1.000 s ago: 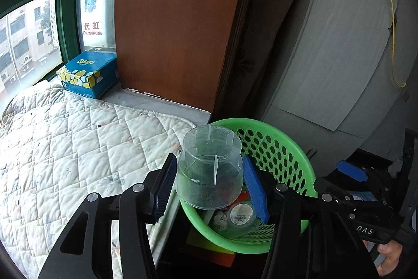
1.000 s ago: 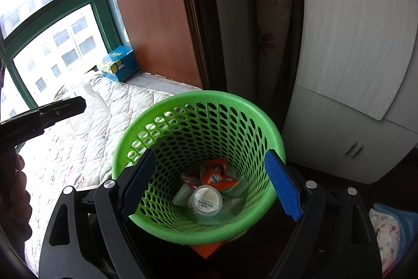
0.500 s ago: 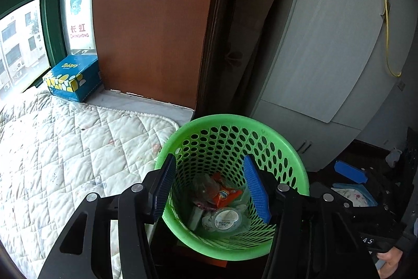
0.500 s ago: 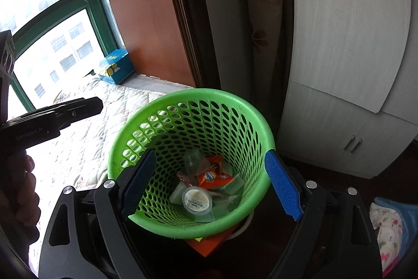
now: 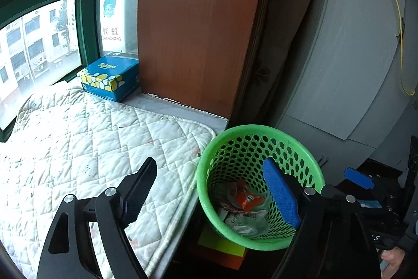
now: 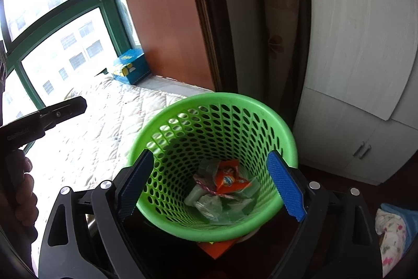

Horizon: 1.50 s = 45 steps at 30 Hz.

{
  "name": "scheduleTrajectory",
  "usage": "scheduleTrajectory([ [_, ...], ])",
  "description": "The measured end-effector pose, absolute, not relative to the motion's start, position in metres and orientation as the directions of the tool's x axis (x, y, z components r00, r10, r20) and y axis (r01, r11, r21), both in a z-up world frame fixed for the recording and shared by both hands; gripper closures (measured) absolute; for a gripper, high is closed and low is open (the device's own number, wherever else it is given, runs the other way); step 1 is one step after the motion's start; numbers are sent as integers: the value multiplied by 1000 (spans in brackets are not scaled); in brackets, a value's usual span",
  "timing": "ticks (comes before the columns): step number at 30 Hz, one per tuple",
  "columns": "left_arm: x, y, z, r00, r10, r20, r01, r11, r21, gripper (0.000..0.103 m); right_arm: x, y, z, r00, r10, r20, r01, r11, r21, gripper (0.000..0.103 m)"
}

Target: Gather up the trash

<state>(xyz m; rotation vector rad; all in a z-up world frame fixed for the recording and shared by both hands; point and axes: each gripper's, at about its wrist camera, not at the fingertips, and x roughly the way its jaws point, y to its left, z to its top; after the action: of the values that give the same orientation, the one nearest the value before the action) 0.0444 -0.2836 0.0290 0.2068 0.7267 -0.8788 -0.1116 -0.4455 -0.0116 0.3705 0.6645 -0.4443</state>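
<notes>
Hanging above the green basket (image 6: pixel 290 145), both grippers point down at it. Left gripper (image 5: pixel 209 192): jaws opening, nothing between them, one finger over the quilt (image 5: pixel 78 148), the other over the rim. Right gripper (image 6: pixel 213 183): jaws opening too, set wide apart, empty. Trash sits at the basket's bottom: an orange wrapper (image 6: pixel 230 178), clear cups (image 6: pixel 209 203) around it. Basket stands beside the quilt's edge, likely so trash drops straight in. A blue box (image 5: pixel 109 77) lies by the window; quilt otherwise looks bare, so collecting seems nearly over
</notes>
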Motion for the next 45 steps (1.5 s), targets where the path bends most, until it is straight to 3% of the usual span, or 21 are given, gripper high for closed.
scheduleTrajectory([
  [9, 54, -245, 38, 503, -581, -640, 690, 716, -109, 10, -89, -423, -2, 735, -225, -639, 437, 878, 194, 12],
  [45, 77, -107, 43, 691, -382, -613, 436, 897, -66, 7, -28, -351, 27, 805, -100, -584, 244, 954, 173, 8],
])
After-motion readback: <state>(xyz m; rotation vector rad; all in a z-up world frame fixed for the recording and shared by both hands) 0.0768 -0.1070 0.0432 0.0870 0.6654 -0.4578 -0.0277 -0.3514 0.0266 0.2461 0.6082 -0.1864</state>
